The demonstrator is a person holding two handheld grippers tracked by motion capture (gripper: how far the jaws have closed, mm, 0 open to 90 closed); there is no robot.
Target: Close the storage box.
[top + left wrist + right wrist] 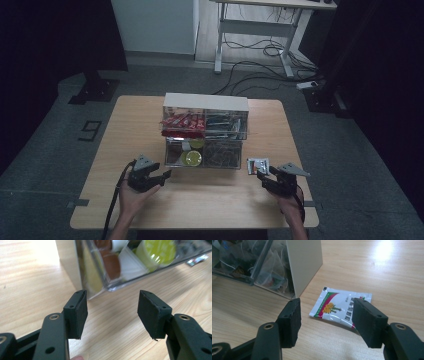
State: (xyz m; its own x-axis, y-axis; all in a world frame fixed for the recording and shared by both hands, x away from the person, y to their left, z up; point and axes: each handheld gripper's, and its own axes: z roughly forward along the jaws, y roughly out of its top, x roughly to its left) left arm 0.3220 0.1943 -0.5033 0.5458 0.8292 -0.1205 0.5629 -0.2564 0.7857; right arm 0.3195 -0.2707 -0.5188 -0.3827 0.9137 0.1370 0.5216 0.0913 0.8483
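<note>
A two-tier clear organizer box [205, 131] stands mid-table, with red packets in its upper left bin and yellow-lidded cups [192, 157] in the lower left one. My left gripper [159, 178] rests low near the box's front left corner, jaws open and empty; in its own view the left gripper [112, 312] faces the clear box corner [105, 267]. A white sachet [258, 164] with a red-green print lies flat to the right of the box. My right gripper [262, 179] is just in front of that sachet [338, 306], the right gripper [325, 321] open with nothing between the pads.
The lower right bin holds clear-wrapped tea bags [262, 270]. The wooden table [210, 200] has bare surface in front of the box. Beyond the table are a desk frame [260, 30] and loose cables on the floor.
</note>
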